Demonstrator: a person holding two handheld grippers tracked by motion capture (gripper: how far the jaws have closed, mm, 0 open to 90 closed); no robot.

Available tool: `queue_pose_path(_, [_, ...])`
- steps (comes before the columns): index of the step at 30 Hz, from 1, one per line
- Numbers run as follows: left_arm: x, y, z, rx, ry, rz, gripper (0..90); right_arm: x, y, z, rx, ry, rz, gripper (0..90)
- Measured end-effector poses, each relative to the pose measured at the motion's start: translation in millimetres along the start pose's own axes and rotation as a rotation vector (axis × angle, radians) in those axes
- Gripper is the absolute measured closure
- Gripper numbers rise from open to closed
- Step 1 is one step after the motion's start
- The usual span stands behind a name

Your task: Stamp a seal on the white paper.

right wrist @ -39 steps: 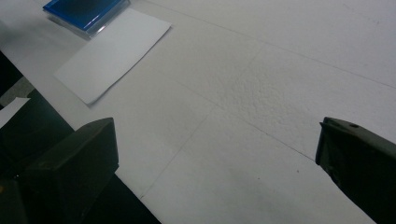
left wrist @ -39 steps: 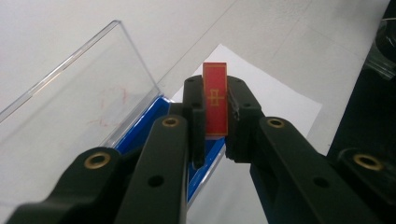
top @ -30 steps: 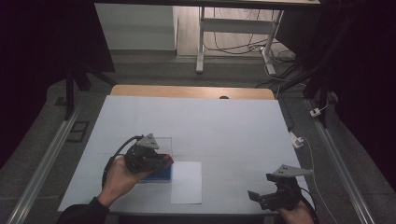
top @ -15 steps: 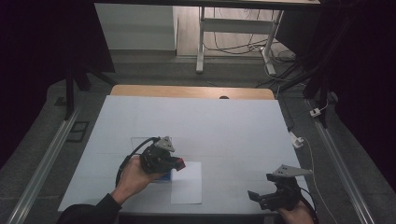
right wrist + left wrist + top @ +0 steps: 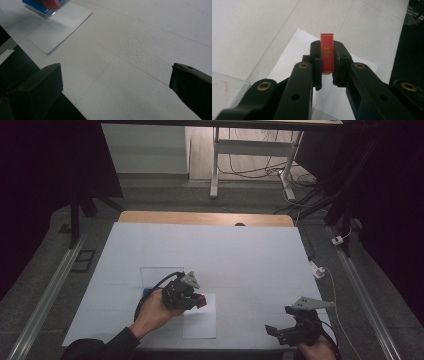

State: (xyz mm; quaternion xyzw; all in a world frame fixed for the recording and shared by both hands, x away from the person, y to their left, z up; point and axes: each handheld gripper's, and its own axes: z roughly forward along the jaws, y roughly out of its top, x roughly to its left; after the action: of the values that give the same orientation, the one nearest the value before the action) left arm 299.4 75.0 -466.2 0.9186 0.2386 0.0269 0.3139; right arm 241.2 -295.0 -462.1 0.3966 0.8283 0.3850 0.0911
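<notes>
No words, brand names or numbers can be read anywhere. The one sign is on the red card held upright between the jaws in the left gripper view — a thin gold border line around its face, and at the centre a small gold cross-shaped mark, too fine to make out as a letter or character.

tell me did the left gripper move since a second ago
Yes. In the high view the left gripper, shut on a red block, has shifted right, from beside the white sheet to over its top edge.
</notes>
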Motion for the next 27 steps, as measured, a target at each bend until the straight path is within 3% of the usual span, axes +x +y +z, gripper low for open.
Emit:
queue_pose_path(13, [-1.7, -5.6, 21.4, 0.055, 0.012, 0.003, 79.5, 0.8, 0.2, 0.5, 0.008, -0.003, -0.007, 0.0])
queue_pose_path(27, [-1.9, -9.9, 31.6, 0.092, 0.030, 0.021, 79.6, 1.1, 0.3, 0.9, 0.010, 0.001, -0.010, 0.0])
